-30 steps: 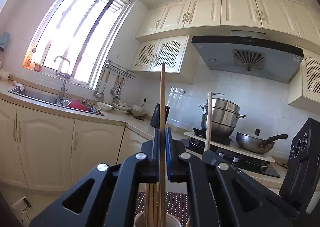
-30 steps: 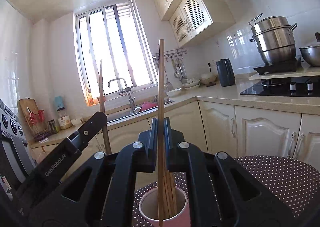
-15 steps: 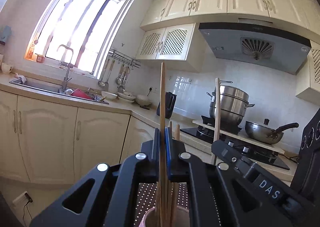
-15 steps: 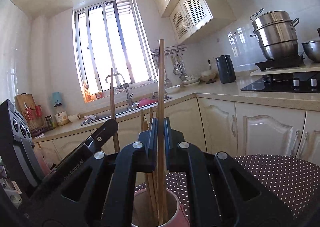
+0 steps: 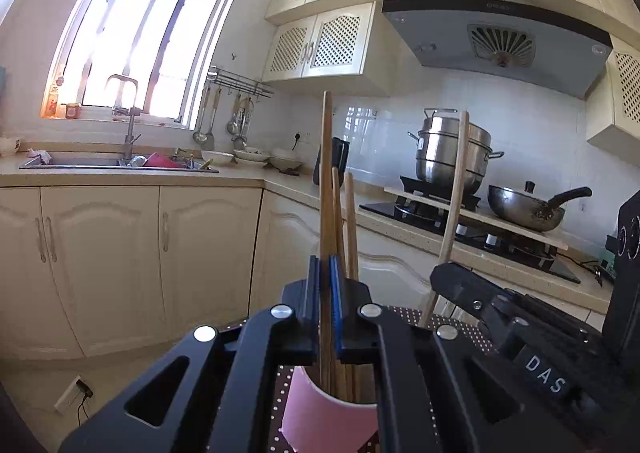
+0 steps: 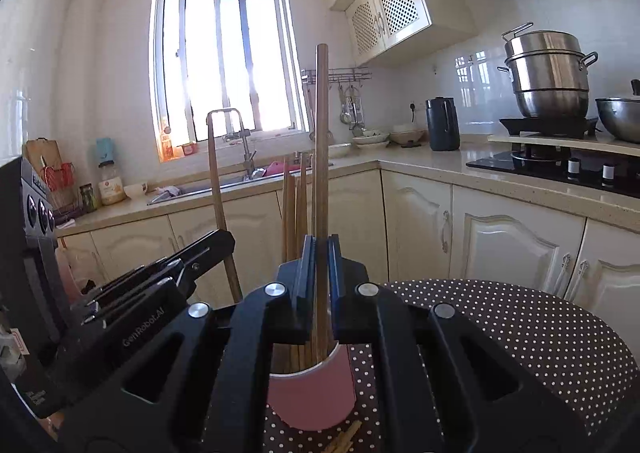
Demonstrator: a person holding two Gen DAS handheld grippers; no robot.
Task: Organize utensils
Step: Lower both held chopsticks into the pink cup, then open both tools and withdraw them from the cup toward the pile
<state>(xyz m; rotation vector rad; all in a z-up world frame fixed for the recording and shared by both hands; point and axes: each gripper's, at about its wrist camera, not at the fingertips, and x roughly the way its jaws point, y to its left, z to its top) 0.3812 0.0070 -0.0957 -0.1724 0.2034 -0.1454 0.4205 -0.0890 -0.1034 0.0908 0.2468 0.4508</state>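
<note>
Chopsticks [image 5: 326, 189] [image 6: 321, 157], one clamped upright in each claw, left claw [image 5: 325, 293] and right claw [image 6: 321, 269], stand with lower ends inside the pink cup [image 5: 324, 409] [image 6: 312, 393] at 6 o'clock on the polka-dot counter [image 6: 520, 333].

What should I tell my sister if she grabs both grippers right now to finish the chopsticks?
Left gripper: shut on one chopstick, upright, lower end in the pink cup.
Right gripper: shut on another chopstick, upright, lower end in the same cup.
The cup stands on the dotted table and already holds several chopsticks.
More chopsticks lie on the table in front of the cup.
Left to do: probably open both grippers to drop these two in, then gather the loose ones.
</note>
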